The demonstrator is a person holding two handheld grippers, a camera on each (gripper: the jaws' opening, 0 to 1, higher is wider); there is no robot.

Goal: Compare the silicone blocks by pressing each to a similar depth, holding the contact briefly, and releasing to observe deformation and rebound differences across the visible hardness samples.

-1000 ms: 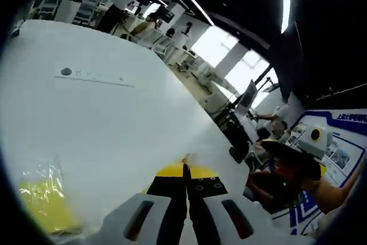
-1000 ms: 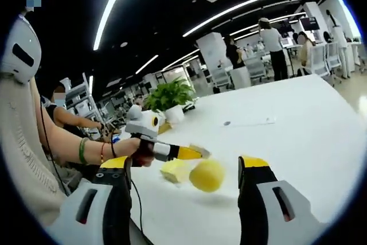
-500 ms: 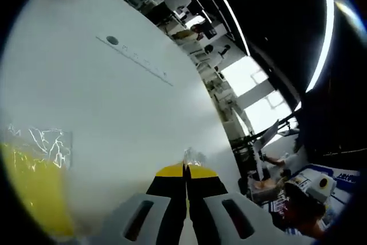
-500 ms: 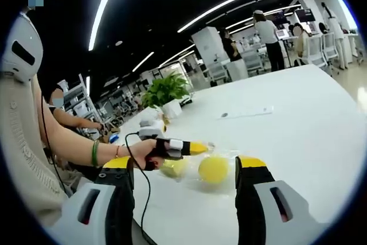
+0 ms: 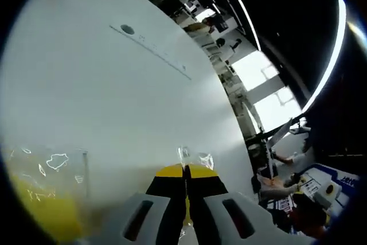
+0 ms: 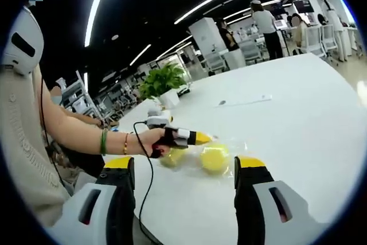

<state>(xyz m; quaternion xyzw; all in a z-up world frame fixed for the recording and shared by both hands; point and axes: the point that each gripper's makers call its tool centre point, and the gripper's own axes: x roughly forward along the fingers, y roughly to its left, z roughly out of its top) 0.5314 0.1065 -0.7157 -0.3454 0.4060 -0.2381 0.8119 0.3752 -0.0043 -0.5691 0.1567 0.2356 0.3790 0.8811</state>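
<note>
Together on the white desk (image 6: 298, 113), two yellow silicone blocks (image 6: 214, 157) lie in clear bags (image 5: 194, 158); left claw (image 5: 185, 171) pinches one bag, right claw (image 6: 184, 167) gapes wide.

Left gripper (image 5: 185, 171) has its jaws pressed together; right gripper (image 6: 184, 167) is spread wide.

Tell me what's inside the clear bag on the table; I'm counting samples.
The clear bag holds one yellow block. A second, greener block lies beside it by the left tongs; whether the plastic also covers it, I can't tell.
</note>
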